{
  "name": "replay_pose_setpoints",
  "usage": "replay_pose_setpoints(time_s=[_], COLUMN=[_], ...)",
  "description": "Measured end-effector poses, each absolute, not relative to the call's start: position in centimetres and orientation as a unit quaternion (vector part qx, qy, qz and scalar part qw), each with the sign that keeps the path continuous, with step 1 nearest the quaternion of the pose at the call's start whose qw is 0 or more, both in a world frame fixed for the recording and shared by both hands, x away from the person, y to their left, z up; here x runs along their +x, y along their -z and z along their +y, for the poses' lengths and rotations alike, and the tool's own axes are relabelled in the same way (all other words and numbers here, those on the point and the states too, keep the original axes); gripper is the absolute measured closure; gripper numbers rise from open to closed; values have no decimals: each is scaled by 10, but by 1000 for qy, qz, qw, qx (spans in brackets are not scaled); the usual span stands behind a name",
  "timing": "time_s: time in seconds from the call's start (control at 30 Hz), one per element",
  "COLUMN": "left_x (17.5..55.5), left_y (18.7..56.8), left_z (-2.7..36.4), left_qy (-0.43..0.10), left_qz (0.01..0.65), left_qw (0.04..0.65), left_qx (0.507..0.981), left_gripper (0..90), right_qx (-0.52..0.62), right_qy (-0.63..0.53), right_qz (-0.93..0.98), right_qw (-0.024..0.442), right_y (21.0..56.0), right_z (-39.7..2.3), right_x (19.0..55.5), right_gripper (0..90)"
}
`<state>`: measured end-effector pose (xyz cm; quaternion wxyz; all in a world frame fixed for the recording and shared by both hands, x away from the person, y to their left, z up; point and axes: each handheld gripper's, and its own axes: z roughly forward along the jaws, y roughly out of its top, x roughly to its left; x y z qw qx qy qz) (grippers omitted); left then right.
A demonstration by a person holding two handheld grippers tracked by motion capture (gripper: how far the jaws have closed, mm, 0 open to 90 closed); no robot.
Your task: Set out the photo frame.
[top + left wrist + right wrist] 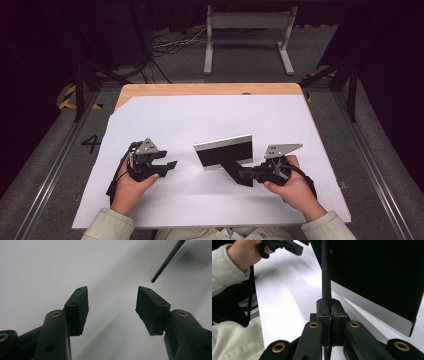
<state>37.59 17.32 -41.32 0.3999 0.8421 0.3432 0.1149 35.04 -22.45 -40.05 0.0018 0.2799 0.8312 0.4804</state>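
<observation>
- Two grippers sit low over the white sheet [165, 120] that covers the table [200, 89].
- Right gripper [245, 173]: its jaws are clenched on a thin black flap [326, 272], seen edge-on in the right gripper view, where the two pads press it from both sides.
- That flap belongs to a black board [225, 152] with a pale strip along one edge. In the high view the board stands tilted near the sheet's middle, just left of the right gripper, and its dark lower flap [239, 170] runs down and right into the jaws.
- Right hand [290, 187] wraps the gripper's body, with the grey plate [282, 149] on top.
- Left gripper [172, 165]: jaws released and wide apart, with bare sheet between the pads [77, 307] in its own view.
- Board relative to the left gripper: apart from it, to its right in the high view; a thin dark corner [166, 262] shows at upper right beyond the pads, not touching them.
- Left hand [131, 185] holds that gripper from below, pale sleeve [107, 225] at the bottom edge.
</observation>
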Motion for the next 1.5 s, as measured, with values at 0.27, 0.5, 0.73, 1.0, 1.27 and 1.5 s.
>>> replay_pose_setpoints(time_s=[0.27, 0.5, 0.73, 1.0, 1.27, 1.5], left_x=[376, 377, 378, 376, 376, 377], left_y=[414, 414, 414, 412, 412, 412], left_z=[172, 173, 173, 171, 171, 169], left_qy=[-119, -125, -142, -169, -171, -167], left_qz=[336, 338, 330, 318, 318, 306], left_qw=[394, 399, 400, 403, 401, 413], left_qx=[847, 843, 843, 841, 842, 842], left_gripper=[436, 421, 418, 422, 450, 458], right_qx=[275, 277, 277, 272, 270, 278], right_qy=[-465, -446, -422, -403, -393, -405], right_qz=[841, 851, 863, 874, 879, 871], right_qw=[0, -4, -7, -1, 2, 4], right_y=[402, 406, 410, 413, 416, 413], right_z=[-226, -227, -227, -227, -226, -232], right_x=[348, 347, 345, 342, 339, 338], right_gripper=[875, 873, 868, 864, 851, 769])
